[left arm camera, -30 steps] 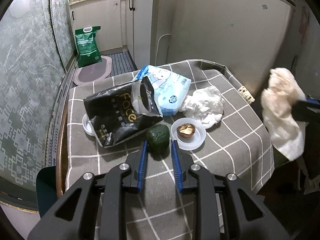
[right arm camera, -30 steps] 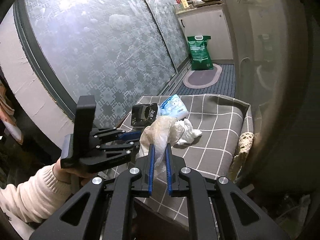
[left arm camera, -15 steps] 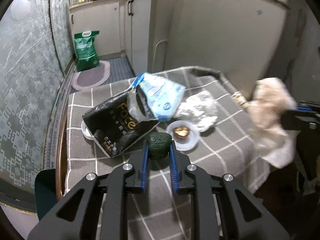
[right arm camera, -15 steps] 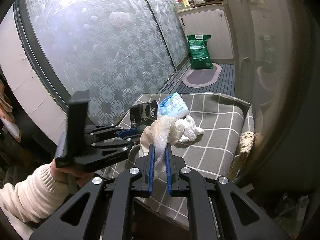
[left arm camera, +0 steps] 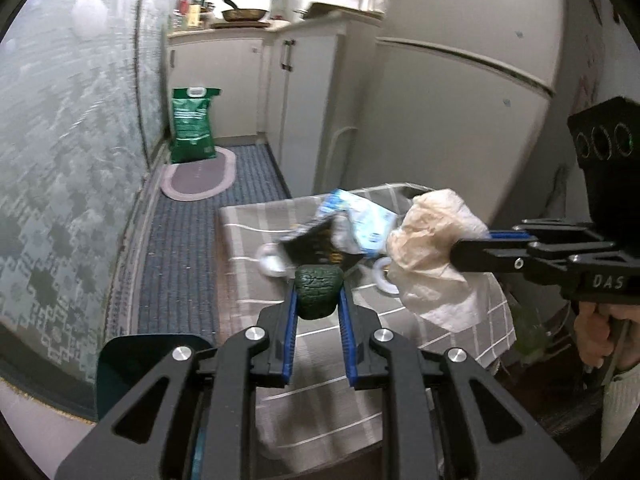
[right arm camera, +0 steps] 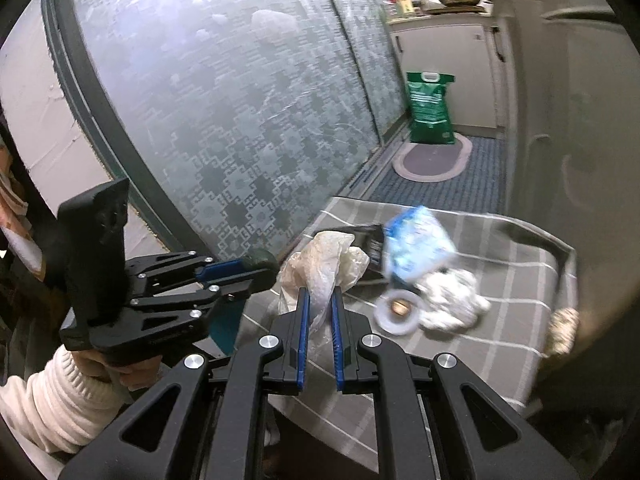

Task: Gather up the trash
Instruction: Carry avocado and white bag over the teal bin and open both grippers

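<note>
**Both grippers loaded with trash, above table edge**

Dark green avocado piece (left arm camera: 319, 291) is clamped between the blue pads of the left gripper (left arm camera: 319, 300), lifted clear of the checked tablecloth (left arm camera: 452, 316); jaws narrow, pressed on it. Crumpled plastic bag (right arm camera: 324, 266), whitish-tan, is pinched in the right gripper (right arm camera: 319, 300), jaws nearly together on the thin film, the rest bunched above the fingertips. The two grippers are side by side, near each other, at the near edge of the table.

Still on the cloth: black pouch (right arm camera: 366, 240) leaning with blue-white tissue pack (right arm camera: 416, 250) against it, small round lid (right arm camera: 396, 314) with a brown scrap in it, crumpled white paper (right arm camera: 452, 300) just beside the lid. Blurry.

Background: green sack (left arm camera: 192, 124) on floor by oval mat (left arm camera: 198, 176), fridge (left arm camera: 460, 120) behind table. Sleeve (right arm camera: 48, 404) visible at left hand.
</note>
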Demonstrator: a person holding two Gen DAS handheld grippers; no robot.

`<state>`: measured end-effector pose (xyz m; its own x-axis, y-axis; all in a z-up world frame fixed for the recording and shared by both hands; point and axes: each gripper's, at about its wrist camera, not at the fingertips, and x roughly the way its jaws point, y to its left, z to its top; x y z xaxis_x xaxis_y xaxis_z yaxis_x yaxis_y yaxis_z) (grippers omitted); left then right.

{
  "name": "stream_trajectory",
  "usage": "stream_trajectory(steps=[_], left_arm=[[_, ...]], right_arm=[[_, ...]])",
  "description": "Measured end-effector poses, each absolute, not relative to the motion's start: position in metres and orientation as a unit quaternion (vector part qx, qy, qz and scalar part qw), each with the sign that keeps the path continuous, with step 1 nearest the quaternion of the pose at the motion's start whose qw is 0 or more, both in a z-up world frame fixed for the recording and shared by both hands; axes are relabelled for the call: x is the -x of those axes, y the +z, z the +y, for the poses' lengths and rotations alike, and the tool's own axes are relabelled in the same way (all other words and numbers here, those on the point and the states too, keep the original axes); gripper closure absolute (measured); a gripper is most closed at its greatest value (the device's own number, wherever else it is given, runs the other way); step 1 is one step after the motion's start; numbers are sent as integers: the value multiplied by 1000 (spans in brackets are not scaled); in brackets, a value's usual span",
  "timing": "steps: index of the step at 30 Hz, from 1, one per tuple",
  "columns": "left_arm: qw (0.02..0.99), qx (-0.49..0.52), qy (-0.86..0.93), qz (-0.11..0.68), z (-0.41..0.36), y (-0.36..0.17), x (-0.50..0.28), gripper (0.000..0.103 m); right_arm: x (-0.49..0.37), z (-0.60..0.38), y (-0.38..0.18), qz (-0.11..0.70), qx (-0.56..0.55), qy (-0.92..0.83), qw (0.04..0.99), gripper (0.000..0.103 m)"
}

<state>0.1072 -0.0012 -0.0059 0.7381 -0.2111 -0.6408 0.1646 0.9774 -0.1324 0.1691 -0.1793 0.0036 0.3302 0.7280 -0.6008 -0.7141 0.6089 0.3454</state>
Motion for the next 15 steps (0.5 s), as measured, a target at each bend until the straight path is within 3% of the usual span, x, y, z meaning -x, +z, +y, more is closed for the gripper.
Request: stream_trajectory(steps=[15], left_arm=[[916, 47, -22, 397, 93, -36, -77, 82]], right_arm=[[-162, -80, 2, 377, 21, 492, 785, 93]])
